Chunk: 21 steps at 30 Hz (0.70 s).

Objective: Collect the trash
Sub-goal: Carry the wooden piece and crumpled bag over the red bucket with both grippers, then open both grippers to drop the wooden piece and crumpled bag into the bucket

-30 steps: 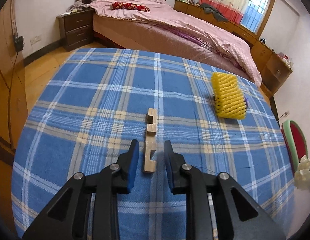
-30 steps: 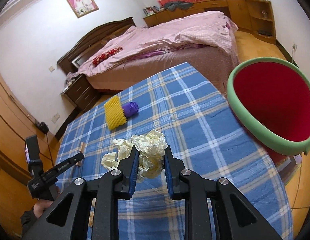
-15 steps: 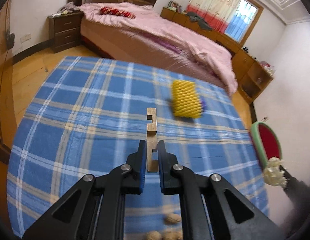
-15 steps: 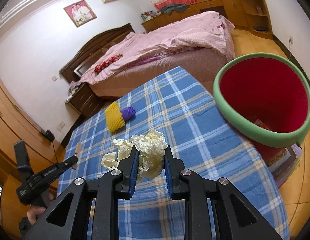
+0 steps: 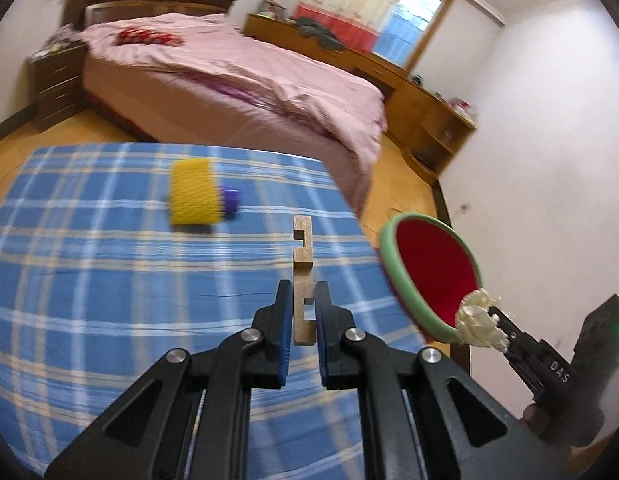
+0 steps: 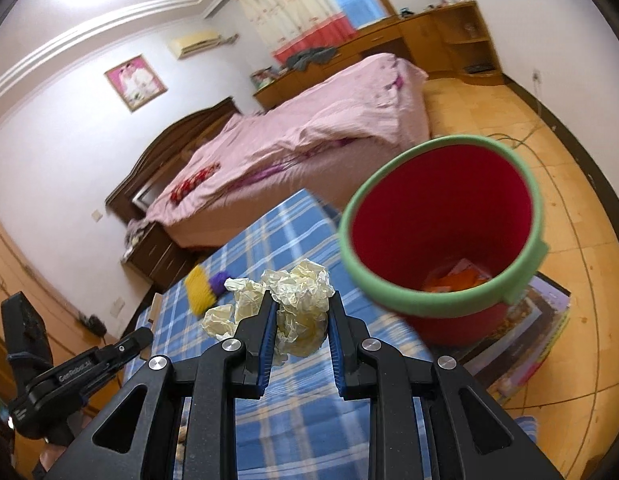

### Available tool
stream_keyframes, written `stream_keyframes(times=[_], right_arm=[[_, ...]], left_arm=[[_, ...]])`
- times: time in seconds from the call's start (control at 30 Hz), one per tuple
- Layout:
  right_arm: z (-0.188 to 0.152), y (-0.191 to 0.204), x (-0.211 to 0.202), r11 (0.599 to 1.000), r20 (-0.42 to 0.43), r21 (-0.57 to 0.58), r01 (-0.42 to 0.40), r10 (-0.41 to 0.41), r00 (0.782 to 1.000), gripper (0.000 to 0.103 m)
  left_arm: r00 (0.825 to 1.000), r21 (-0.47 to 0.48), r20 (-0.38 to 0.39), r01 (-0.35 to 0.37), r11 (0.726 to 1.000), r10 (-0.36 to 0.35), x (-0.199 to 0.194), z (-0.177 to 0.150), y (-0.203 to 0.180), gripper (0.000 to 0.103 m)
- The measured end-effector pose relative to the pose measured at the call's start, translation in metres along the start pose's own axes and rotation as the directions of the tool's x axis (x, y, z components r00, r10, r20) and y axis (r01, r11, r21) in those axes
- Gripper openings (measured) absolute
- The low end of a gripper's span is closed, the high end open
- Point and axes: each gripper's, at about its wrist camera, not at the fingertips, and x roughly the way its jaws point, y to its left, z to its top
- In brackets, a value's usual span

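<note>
Inside red bin (image 6: 437, 216), orange scraps (image 6: 455, 280) (blurred).

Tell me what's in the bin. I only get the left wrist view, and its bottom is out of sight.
Observer: The right wrist view looks into the bin. Orange scraps lie at the bottom.
Operator: Is the paper wad fully inside the right tongs?
Observer: No. The right tongs pinch the wad at its middle. Crumpled ends stick out above them and to their left.
Operator: What's the bin standing on?
Observer: A printed mat, it seems.
</note>
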Motion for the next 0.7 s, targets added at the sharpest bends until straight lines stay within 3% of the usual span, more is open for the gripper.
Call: stream_keyframes(times=[0.4, 0.7], right_arm=[[0.026, -0.057, -0.011, 0.993, 0.059, 0.067, 0.096, -0.1, 0.993, 0.024], [0.036, -0.096, 0.01, 0.983, 0.038, 0.111, 0.145, -0.15, 0.988, 0.024]], left_arm=[[0.989, 0.16, -0.085, 0.134, 0.978, -0.121, 0.063, 0.007, -0.101, 0.009], [0.977, 0.207, -0.171, 0.163, 0.965, -0.129, 0.125, 0.001, -0.137, 0.009]])
